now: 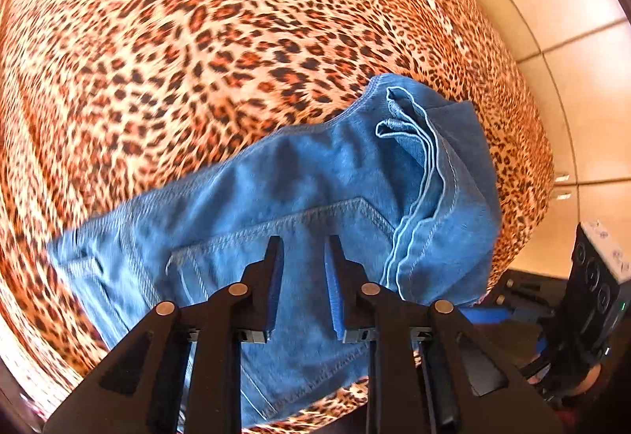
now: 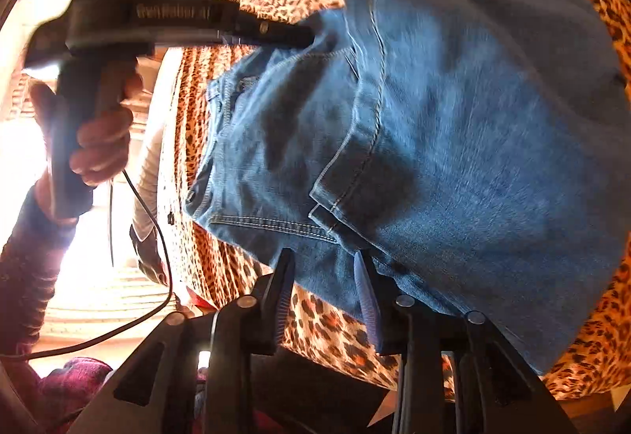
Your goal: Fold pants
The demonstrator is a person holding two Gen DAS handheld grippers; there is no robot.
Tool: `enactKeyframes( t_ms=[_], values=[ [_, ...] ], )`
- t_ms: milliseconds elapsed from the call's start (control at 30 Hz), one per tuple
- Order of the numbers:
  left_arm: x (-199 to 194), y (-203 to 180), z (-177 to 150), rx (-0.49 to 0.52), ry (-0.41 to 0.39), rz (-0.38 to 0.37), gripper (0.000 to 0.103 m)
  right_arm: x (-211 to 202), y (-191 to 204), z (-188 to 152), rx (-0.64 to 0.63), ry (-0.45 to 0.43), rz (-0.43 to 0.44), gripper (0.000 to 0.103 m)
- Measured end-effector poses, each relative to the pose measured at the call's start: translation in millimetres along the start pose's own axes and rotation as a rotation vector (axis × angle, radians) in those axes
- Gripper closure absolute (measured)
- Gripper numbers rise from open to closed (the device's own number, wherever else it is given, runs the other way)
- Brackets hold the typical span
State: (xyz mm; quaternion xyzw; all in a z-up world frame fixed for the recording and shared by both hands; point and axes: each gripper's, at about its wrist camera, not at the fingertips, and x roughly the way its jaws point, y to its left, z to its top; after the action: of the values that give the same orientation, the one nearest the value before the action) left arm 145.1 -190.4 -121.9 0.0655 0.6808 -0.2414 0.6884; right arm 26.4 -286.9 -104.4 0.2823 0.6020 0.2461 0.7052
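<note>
Blue denim pants (image 1: pixel 315 177) lie folded into a thick bundle on a leopard-print cover (image 1: pixel 177 59). A back pocket faces up and several stacked hem edges (image 1: pixel 418 158) show along one side. My left gripper (image 1: pixel 304 243) hovers over the pocket, open, with nothing between its blue pads. In the right wrist view the pants (image 2: pixel 473 118) fill the middle. My right gripper (image 2: pixel 324 256) stands open at their near edge, the pads not pressing the cloth. The left gripper (image 2: pixel 305 36), held in a hand (image 2: pixel 102 142), points at the far waistband end.
The leopard cover (image 2: pixel 323 331) spreads past the pants on all sides. A beige tiled floor (image 1: pixel 572 40) lies beyond its edge. A black cable (image 2: pixel 157 237) hangs from the left tool, beside a dark red sleeve (image 2: pixel 27 276). The right tool's black housing (image 1: pixel 591 288) sits low on the right.
</note>
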Motion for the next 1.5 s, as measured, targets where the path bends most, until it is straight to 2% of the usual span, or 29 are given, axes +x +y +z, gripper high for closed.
enactKeyframes(
  t_ms=[33, 67, 100, 167, 233, 400, 433, 533, 667, 700, 733, 767, 933, 1000, 1067, 1133, 1167, 1233, 1267, 1367, 1433, 1467, 1500],
  values=[
    [-6.2, 5.1, -14.4, -0.05, -0.029, -0.037, 0.066, -16.5, 0.3, -0.1, -0.003, -0.036, 0.004, 0.037],
    [-10.3, 7.0, -29.9, -0.097, -0.053, -0.08, 0.05, -34.5, -4.4, 3.6, 0.001, -0.081, 0.005, 0.033],
    [-10.7, 5.8, -44.7, -0.137, -0.067, -0.118, 0.04, -50.4, -11.8, 9.0, 0.013, -0.116, 0.001, 0.03],
    [-5.0, -0.8, -69.4, -0.2, -0.083, -0.176, 0.039, -72.3, -30.3, 21.6, 0.05, -0.144, -0.003, 0.03],
    [9.7, -12.4, -87.3, -0.266, -0.08, -0.19, 0.039, -86.0, -51.5, 37.9, 0.079, -0.147, -0.006, 0.03],
    [52.9, -43.0, -110.6, -0.483, -0.059, -0.209, 0.039, -93.8, -76.7, 70.7, 0.038, -0.073, 0.003, 0.03],
    [57.5, -49.5, -113.6, -0.518, -0.076, -0.2, 0.039, -93.5, -80.3, 74.5, 0.015, -0.048, 0.01, 0.03],
    [62.1, -63.6, -115.1, -0.612, -0.152, -0.098, 0.039, -94.5, -85.6, 78.9, -0.086, 0.013, 0.006, 0.03],
    [66.8, -68.4, -119.8, -0.782, -0.243, -0.04, 0.039, -88.6, -88.5, 98.9, -0.205, 0.095, -0.03, 0.03],
    [64.8, -70.8, -121.2, -0.814, -0.271, -0.042, 0.051, -86.0, -86.0, 107.4, -0.242, 0.106, -0.04, 0.03],
    [62.4, -72.7, -123.4, -0.834, -0.3, -0.06, 0.068, -82.3, -83.3, 116.0, -0.275, 0.116, -0.042, 0.03],
    [63.7, -72.9, -126.1, -0.853, -0.309, -0.086, 0.094, -78.9, -80.3, 122.5, -0.3, 0.124, -0.041, 0.03],
    [66.8, -76.3, -140.5, -0.992, -0.351, -0.073, 0.094, -37.2, -61.4, 152.8, -0.43, 0.172, -0.059, 0.03],
    [66.5, -75.3, -151.6, -1.046, -0.377, -0.089, 0.094, -13.3, -51.7, 152.1, -0.504, 0.205, -0.072, 0.03],
    [65.3, -75.1, -164.0, -1.095, -0.388, -0.092, 0.094, 7.7, -40.5, 141.3, -0.639, 0.245, -0.126, 0.034],
    [59.1, -79.9, -176.3, -1.141, -0.4, -0.099, 0.094, 29.7, -26.2, 133.3, -0.712, 0.337, -0.144, 0.097],
    [54.9, -83.1, -185.1, -1.152, -0.415, -0.092, 0.094, 28.5, -15.9, 127.2, -0.727, 0.343, -0.127, 0.096],
    [55.6, -89.8, -204.3, -1.184, -0.426, -0.053, 0.094, 15.9, 6.3, 111.3, -0.789, 0.341, -0.032, 0.096],
    [61.6, -89.5, -211.8, -1.22, -0.422, -0.065, 0.094, 19.8, 9.0, 105.4, -0.815, 0.36, -0.052, 0.095],
    [68.7, -87.2, -233.4, -1.3, -0.455, -0.157, 0.094, 47.2, -3.6, 99.8, -0.887, 0.37, -0.246, 0.091],
    [56.8, -90.3, -243.9, -1.294, -0.452, -0.17, 0.094, 45.7, -13.0, 108.6, -0.816, 0.388, -0.222, 0.088],
    [45.8, -94.4, -256.0, -1.282, -0.462, -0.171, 0.094, 33.7, -14.2, 114.3, -0.777, 0.363, -0.188, 0.083],
    [37.1, -99.7, -260.0, -1.266, -0.476, -0.165, 0.094, 22.4, -14.1, 118.6, -0.759, 0.342, -0.16, 0.068]
  ],
)
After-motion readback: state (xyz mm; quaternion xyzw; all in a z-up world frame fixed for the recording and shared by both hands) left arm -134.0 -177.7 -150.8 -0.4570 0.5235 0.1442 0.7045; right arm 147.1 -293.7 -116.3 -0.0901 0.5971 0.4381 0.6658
